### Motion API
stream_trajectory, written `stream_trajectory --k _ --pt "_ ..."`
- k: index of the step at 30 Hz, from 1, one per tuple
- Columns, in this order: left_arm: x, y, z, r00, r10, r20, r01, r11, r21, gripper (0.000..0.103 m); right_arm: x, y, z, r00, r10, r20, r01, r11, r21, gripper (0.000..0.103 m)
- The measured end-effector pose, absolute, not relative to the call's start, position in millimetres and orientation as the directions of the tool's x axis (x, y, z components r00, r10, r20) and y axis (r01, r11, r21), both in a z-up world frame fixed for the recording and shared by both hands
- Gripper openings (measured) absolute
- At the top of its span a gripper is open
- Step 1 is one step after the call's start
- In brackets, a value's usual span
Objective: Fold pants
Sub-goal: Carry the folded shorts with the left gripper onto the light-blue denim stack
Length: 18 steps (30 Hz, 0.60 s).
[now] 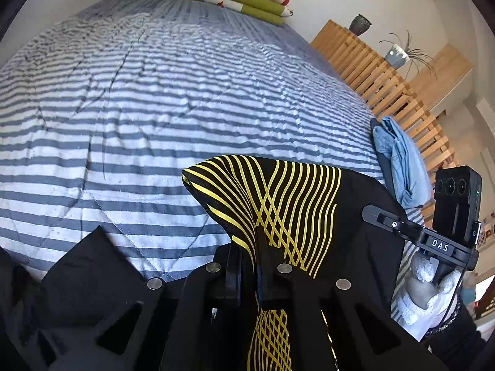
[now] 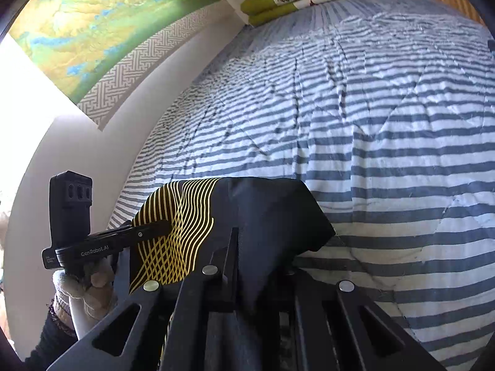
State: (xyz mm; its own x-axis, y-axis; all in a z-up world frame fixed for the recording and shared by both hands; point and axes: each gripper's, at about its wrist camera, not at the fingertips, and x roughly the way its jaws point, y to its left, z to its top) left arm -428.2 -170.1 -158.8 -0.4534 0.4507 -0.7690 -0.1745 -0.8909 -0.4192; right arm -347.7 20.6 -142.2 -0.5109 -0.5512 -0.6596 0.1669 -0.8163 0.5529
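One pair of pants (image 1: 278,191), two tongs (image 1: 249,275), one jeans heap (image 1: 402,160), two pots (image 1: 360,24).

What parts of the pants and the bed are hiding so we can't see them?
- Left wrist view: most of the black pants hangs below the left gripper, cut off by the bottom edge.
- Right wrist view: the cloth drapes over the right gripper, hiding its jaws.
- Left wrist view: the blue jeans lie crumpled, their shape unclear.
- Both views: the striped quilt hides the mattress.
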Motion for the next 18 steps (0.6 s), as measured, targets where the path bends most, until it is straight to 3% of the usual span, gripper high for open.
stream_trajectory --k 9,18 --pt "-365.6 -134.1 -43.4 -0.602 0.45 -0.66 -0.304 -0.893 -0.331 0.005 -271.7 32.1 -39.9 -0.707 -0.461 -0.536 0.252 -0.873 0.418 0.008" --pt "-332.2 -36.2 31.1 -0.606 0.536 -0.589 -0.441 -0.842 -0.311 0.005 -193.9 86.3 38.7 -0.843 -0.284 -0.457 0.205 -0.955 0.217 0.007"
